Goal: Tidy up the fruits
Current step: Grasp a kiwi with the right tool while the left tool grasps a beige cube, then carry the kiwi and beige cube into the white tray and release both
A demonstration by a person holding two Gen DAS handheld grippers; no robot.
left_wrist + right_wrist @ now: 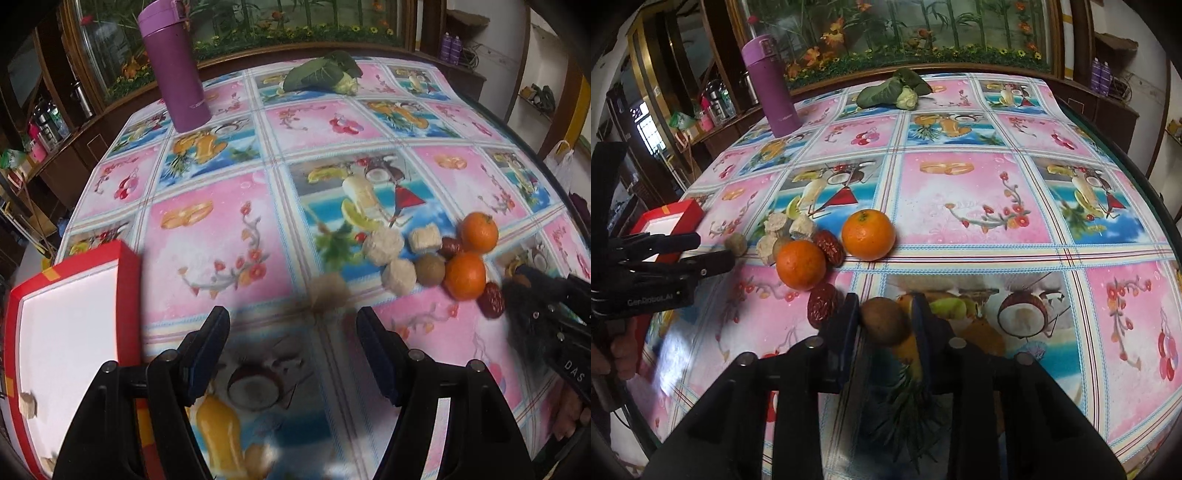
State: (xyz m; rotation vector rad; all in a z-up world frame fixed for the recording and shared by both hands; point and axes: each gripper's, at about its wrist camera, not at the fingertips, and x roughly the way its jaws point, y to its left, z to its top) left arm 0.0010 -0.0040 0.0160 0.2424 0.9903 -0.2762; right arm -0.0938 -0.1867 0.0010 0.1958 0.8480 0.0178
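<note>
1. The right claw (884, 317) is closed on a brown oval kiwi fruit (885, 320).
2. The left claw (293, 325) is wide open and holds nothing.
3. Two round orange tangerines (868, 234) lie on the surface (960, 206), at 12 o'clock from the kiwi fruit.
4. The red cardboard box (129, 295) is at 9 o'clock from the left claw.

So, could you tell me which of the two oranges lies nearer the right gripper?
The left orange, touching both red dates, is nearer the right gripper; the other orange sits farther back.
</note>
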